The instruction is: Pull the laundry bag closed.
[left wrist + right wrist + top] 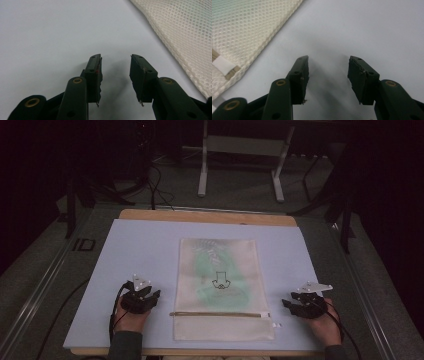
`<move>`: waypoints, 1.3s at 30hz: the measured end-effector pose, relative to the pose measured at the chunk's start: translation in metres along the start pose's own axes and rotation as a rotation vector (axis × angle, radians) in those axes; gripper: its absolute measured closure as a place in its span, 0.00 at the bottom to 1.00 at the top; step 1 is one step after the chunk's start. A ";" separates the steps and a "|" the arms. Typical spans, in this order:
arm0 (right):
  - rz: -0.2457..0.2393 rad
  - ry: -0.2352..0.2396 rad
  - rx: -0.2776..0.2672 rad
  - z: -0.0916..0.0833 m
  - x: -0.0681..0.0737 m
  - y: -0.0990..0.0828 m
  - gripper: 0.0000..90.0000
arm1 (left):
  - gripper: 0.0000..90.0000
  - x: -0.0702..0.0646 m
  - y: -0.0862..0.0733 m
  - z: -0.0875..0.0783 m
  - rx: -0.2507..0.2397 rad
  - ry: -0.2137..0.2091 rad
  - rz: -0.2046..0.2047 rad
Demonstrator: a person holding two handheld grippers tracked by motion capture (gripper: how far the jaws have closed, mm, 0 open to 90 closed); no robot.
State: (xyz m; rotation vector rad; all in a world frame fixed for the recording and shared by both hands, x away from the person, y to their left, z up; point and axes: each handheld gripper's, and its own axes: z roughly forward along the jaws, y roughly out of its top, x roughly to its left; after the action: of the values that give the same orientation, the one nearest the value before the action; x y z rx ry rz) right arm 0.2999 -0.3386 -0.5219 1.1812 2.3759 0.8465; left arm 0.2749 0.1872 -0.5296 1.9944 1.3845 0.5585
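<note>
Bag: the cream mesh bag (220, 285) lay flat in the middle of the surface (135, 255), zipper (217, 314) running across near the person's edge, something green showing through the mesh.
Left tongs: the left tongs (150, 296) were released, jaws wide apart with nothing but bare surface between them, just off the bag's left edge.
Right tongs: the right tongs (289, 304) were spread too, empty, near the bag's right edge by the zipper's white pull tab (222, 65).
Hand pose: both hands sat low near the front corners, forearms coming in from the person's side, tongs angled inward toward the bag and close to the surface.
What could go wrong: honestly I'd say the tiny tab is the catch. A pinch that lands slightly off would grab mesh instead.
Other risk: with nothing pinning the bag, I'd guess a one-sided tug on the zipper just drags the whole thing sideways or bunches the mesh.
</note>
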 end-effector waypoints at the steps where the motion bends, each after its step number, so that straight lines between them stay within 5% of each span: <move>1: -0.002 0.001 0.002 0.000 0.000 0.000 0.57 | 0.68 0.000 0.000 0.000 -0.001 0.001 0.001; 27: -0.039 0.051 0.036 -0.007 0.013 0.008 0.57 | 0.69 -0.002 0.001 -0.002 -0.005 -0.029 0.019; 39: -0.094 0.088 0.057 -0.009 0.022 0.018 0.55 | 0.69 -0.001 0.000 -0.002 -0.013 -0.040 0.015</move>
State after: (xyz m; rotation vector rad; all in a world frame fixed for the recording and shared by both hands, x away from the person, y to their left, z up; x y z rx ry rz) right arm 0.2924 -0.3152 -0.5045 1.0641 2.5202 0.8214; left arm 0.2731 0.1867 -0.5279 1.9960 1.3395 0.5301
